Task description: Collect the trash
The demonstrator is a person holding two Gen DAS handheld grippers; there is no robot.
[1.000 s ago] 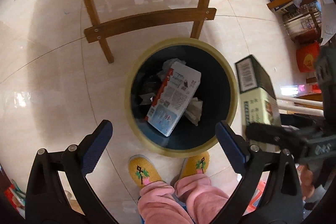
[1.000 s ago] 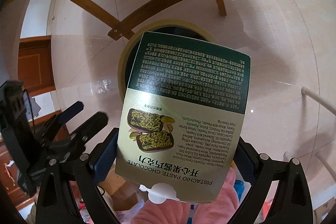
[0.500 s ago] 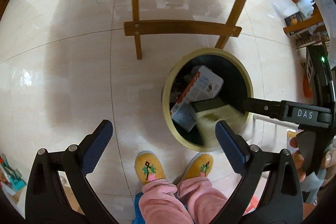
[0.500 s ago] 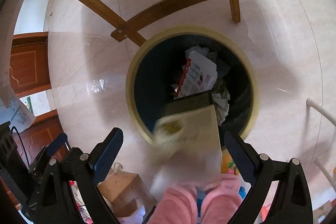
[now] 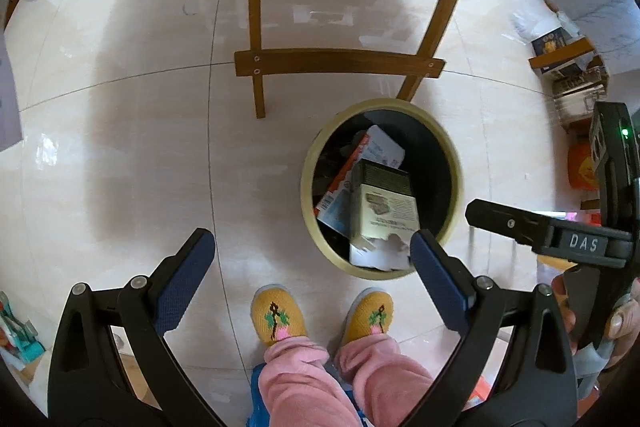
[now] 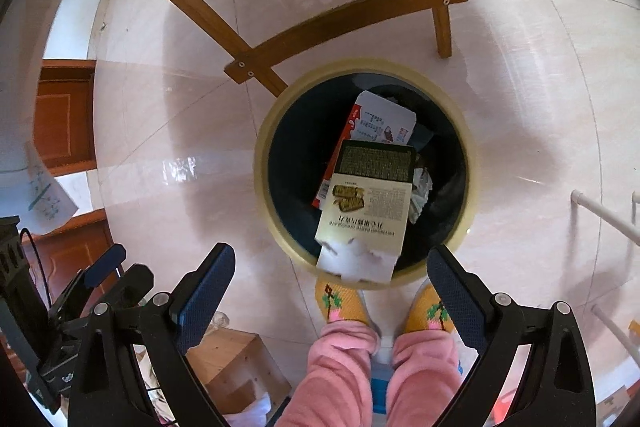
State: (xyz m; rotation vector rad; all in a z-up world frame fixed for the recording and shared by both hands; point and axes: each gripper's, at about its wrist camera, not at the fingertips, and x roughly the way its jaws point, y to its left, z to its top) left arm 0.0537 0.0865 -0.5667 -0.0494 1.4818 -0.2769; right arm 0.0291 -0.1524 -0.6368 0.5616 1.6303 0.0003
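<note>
With the pistachio chocolate box (image 6: 370, 205) lying in the round trash bin (image 6: 262, 183), its torn end propped on the near rim, both my right gripper (image 6: 330, 285) and left gripper (image 5: 310, 273) gape wide and empty, so I judge this drop done and more trash to fetch next.

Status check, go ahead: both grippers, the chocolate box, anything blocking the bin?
Left gripper open, empty. Right gripper open, empty. Chocolate box in bin, torn end leaning on near rim. Nothing blocking.

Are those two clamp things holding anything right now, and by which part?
Nothing is held. The left gripper and right gripper are both open and empty; the green-and-cream pistachio chocolate box lies in the round dark bin.
</note>
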